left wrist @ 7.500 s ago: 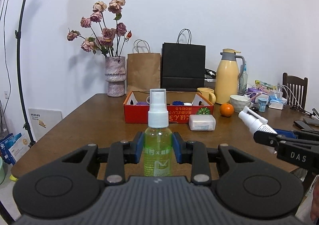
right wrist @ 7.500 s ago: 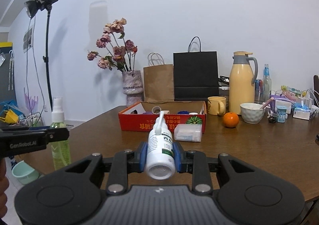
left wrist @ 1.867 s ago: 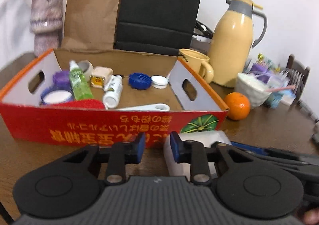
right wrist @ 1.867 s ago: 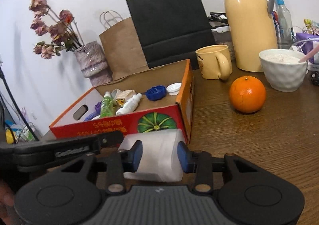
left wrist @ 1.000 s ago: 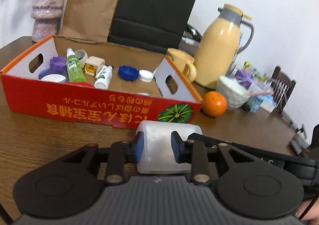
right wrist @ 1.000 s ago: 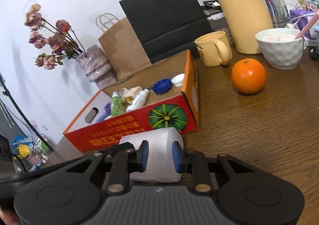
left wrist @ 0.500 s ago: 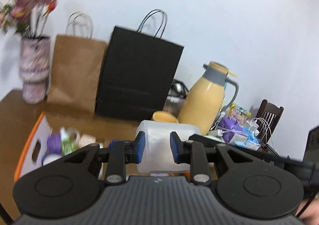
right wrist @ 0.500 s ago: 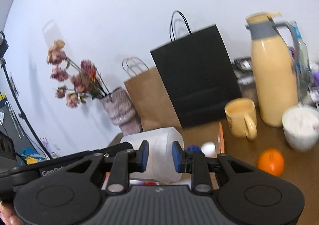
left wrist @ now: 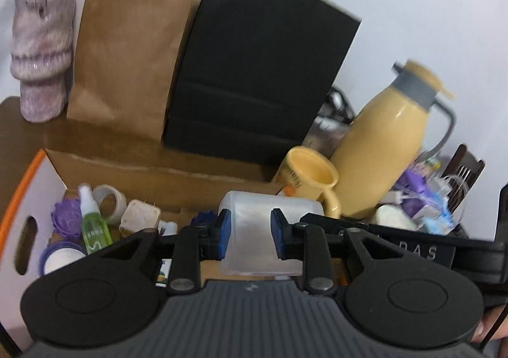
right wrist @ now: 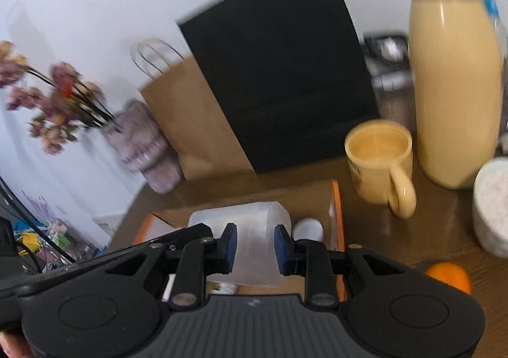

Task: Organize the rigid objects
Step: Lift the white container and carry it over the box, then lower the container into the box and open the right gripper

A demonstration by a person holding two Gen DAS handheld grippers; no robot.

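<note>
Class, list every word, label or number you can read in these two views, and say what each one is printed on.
"DAS": right claw's black arm, seen in the left wrist view.
Yellow mug: dark print on its side, too blurred to read.
Green spray bottle: label too blurred to read.
Nothing else is readable.

**Both my grippers clamped on one box**

My left gripper (left wrist: pixel 249 237) and right gripper (right wrist: pixel 252 245) point downward, side by side, each with blue pads pressed against the same translucent plastic box (left wrist: pixel 254 231), holding it in the air.
</note>
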